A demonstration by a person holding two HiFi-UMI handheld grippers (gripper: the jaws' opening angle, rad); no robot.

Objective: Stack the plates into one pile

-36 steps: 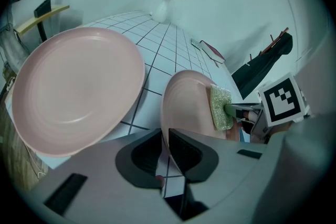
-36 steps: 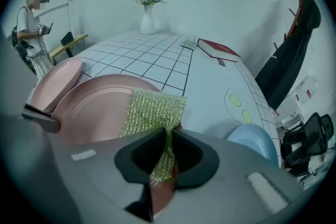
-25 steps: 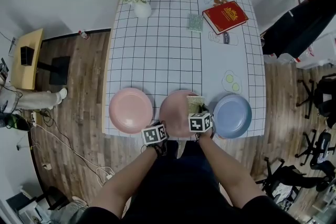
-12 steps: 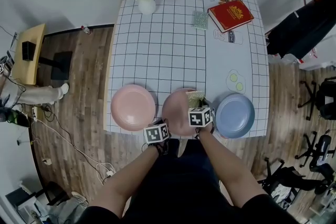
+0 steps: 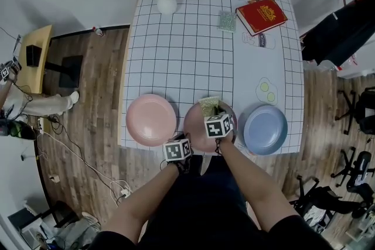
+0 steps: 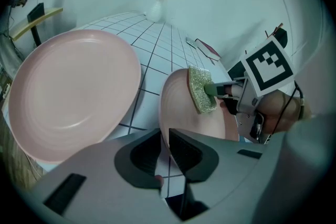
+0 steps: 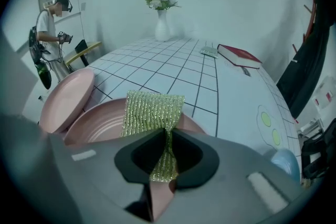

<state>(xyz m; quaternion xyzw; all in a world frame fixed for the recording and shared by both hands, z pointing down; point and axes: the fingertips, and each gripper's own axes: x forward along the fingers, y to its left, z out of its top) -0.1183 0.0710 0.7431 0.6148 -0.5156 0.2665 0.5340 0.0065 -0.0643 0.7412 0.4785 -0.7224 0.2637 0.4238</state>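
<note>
Three plates lie along the table's near edge: a light pink plate (image 5: 151, 120) (image 6: 68, 92) on the left, a darker pink plate (image 5: 196, 120) (image 6: 181, 113) (image 7: 100, 123) in the middle, and a blue plate (image 5: 265, 129) (image 7: 286, 160) on the right. My left gripper (image 5: 187, 140) (image 6: 164, 150) is shut on the near rim of the middle plate, which is tilted up. My right gripper (image 5: 212, 114) (image 7: 168, 157) is shut on a green-gold sponge (image 5: 210, 106) (image 6: 201, 89) (image 7: 152, 113) that rests against the middle plate's inner face.
On the far end of the checked tablecloth (image 5: 176, 50) are a vase of flowers (image 5: 166, 4), a red book (image 5: 261, 16) and a small green pad (image 5: 227, 21). A person (image 7: 50, 34) stands by a side table at the room's left. Office chairs stand at the right.
My right gripper has carried the sponge leftward across the middle plate. The left gripper has kept its hold on the plate's rim in the same place.
</note>
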